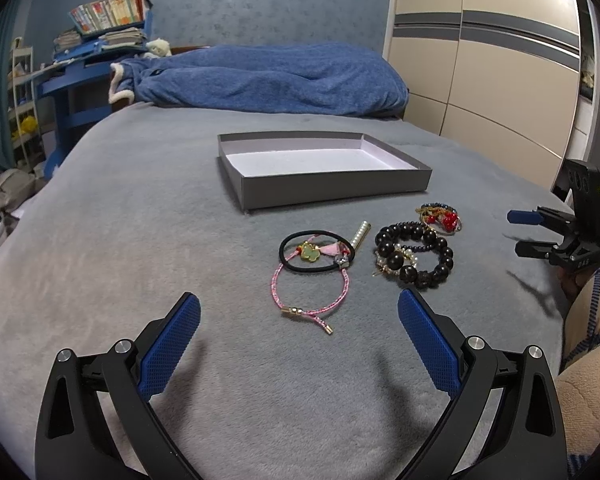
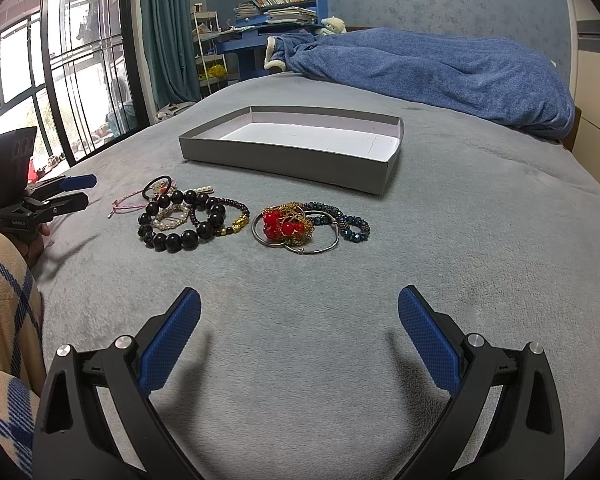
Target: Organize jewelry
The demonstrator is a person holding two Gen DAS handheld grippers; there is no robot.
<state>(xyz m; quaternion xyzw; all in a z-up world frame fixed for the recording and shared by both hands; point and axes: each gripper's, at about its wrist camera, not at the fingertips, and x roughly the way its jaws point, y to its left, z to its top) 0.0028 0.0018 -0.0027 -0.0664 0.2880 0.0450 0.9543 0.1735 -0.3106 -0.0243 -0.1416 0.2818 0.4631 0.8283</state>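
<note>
Grey blanket covers the bed, blue duvet bunched at far end. Shallow grey box with white inside sits mid-bed, nothing in it. Jewelry lies loose on the blanket just in front of the box, in three clumps: black bead bracelet with pearl bits in the middle, red bead and gold chain cluster with metal rings and dark blue bead bracelet, black hair tie over pink cord bracelet. Left gripper low over blanket, fingers spread wide, holding nothing. Right gripper same, fingers spread, nothing between them
</note>
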